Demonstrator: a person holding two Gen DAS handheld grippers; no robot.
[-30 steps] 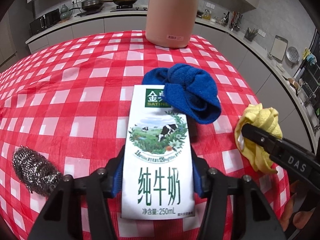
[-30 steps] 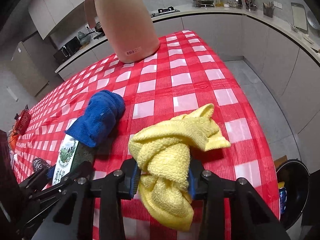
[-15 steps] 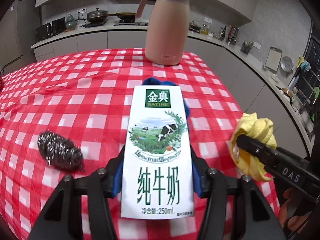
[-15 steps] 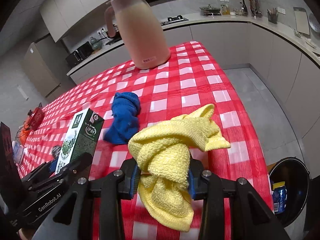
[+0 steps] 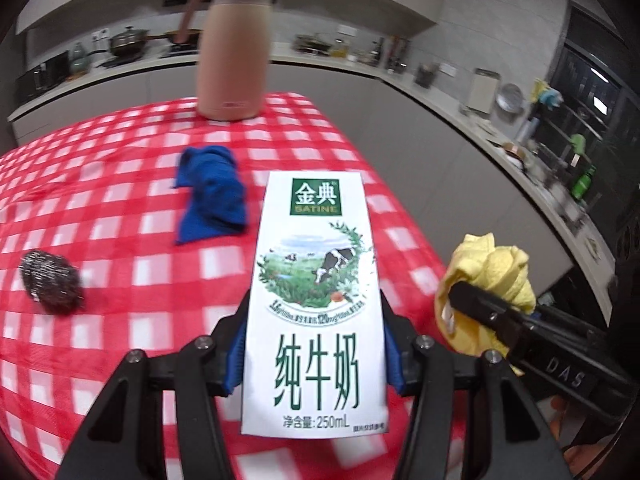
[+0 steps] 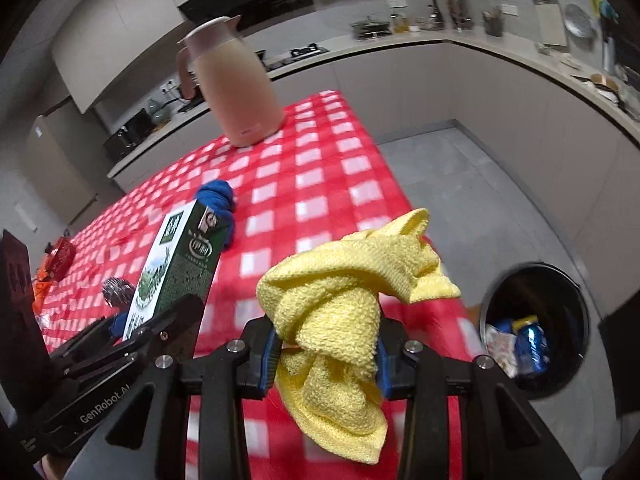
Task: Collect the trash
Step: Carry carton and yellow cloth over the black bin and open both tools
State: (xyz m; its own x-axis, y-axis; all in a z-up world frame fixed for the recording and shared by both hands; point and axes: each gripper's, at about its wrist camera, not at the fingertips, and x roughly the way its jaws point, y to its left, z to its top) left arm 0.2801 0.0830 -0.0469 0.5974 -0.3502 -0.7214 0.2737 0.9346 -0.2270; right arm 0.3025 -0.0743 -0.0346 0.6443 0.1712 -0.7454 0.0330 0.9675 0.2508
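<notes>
My left gripper (image 5: 314,350) is shut on a white milk carton (image 5: 316,300), held upright above the red checked tablecloth (image 5: 120,240); the same carton (image 6: 176,264) shows at the left of the right wrist view. A crumpled yellow cloth (image 6: 344,304) is clamped in my right gripper (image 6: 326,354), lifted off the table near its right edge. That yellow cloth (image 5: 488,284) also appears at the right of the left wrist view. A black bin (image 6: 536,336) with trash inside stands on the floor at the lower right.
A blue cloth (image 5: 212,196) and a steel wool scrubber (image 5: 50,282) lie on the table. A tall pink thermos jug (image 5: 234,52) stands at the far end. Kitchen counters (image 6: 520,52) run behind and to the right, with grey floor (image 6: 460,184) between.
Both grippers rose and drew back from the table with their loads. The blue cloth, once just behind the carton, now lies farther off to the left. The bin came fully into view.
</notes>
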